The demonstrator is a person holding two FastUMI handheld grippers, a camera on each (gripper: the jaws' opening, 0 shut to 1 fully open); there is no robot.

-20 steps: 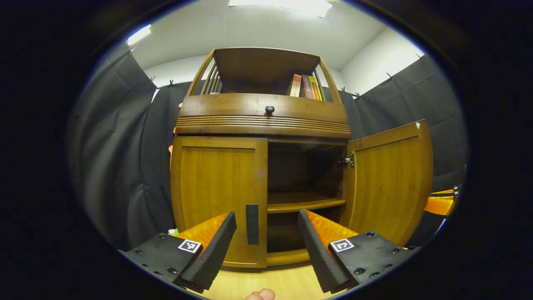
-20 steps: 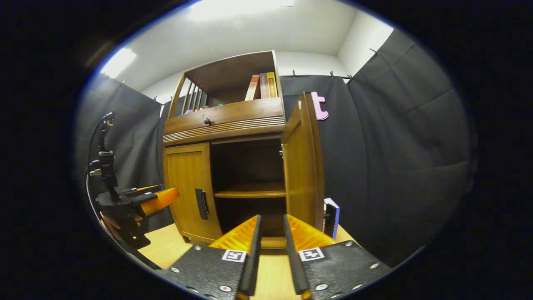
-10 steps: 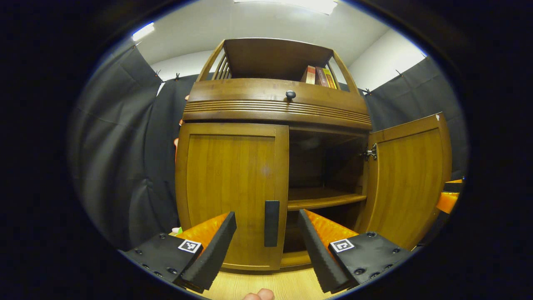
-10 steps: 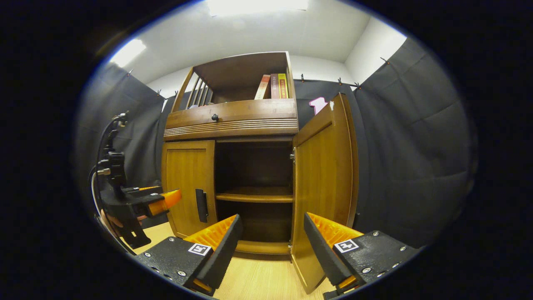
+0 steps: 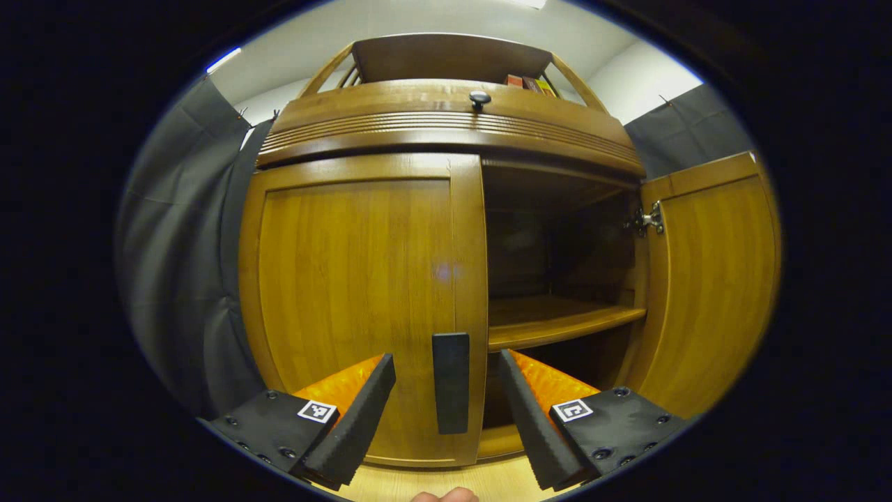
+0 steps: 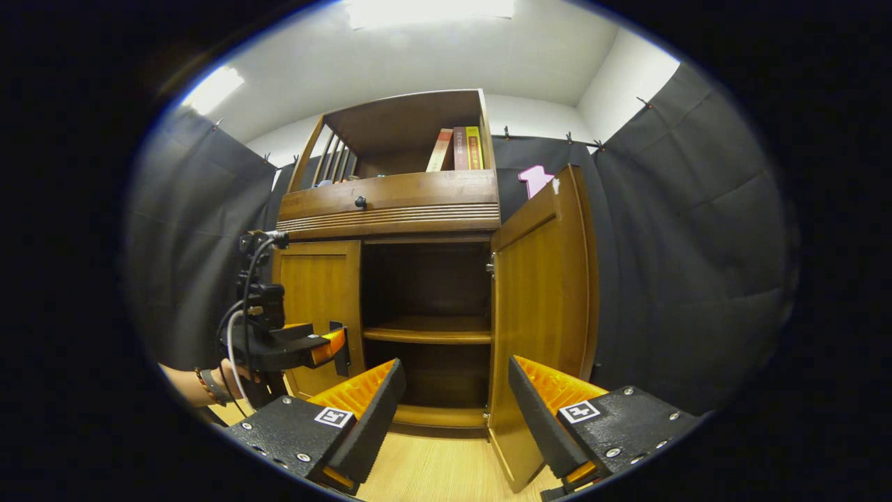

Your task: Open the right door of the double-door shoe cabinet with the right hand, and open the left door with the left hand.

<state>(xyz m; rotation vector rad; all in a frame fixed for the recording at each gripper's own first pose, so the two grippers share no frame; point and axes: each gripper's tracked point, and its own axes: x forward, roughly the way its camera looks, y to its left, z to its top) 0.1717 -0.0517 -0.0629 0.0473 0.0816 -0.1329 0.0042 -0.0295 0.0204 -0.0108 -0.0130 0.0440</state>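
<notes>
The wooden shoe cabinet [image 5: 446, 125] fills the left gripper view. Its left door [image 5: 362, 293] is shut, with a dark upright handle [image 5: 451, 392] near its right edge. My left gripper [image 5: 446, 397] is open, its fingers on either side of that handle and not touching it. The right door [image 5: 711, 279] stands swung open on its hinge [image 5: 647, 220]. In the right gripper view my right gripper [image 6: 453, 404] is open in front of the cabinet [image 6: 397, 209], holding nothing, beside the open right door [image 6: 543, 314]. The left gripper [image 6: 334, 345] reaches the left door's handle [image 6: 343, 348] there.
Inside the open half is a wooden shelf [image 5: 557, 324]. A drawer with a dark knob [image 5: 479, 98] sits above the doors, and books [image 6: 456, 148] stand on the top shelf. Black cloth walls [image 6: 683, 265] surround the cabinet. The floor [image 6: 432, 467] is light wood. A hand [image 6: 209, 383] holds the left gripper.
My left gripper has moved forward to the left door, its fingers now flanking the handle. My right gripper opened, letting the right door go, and has since stayed in place.
</notes>
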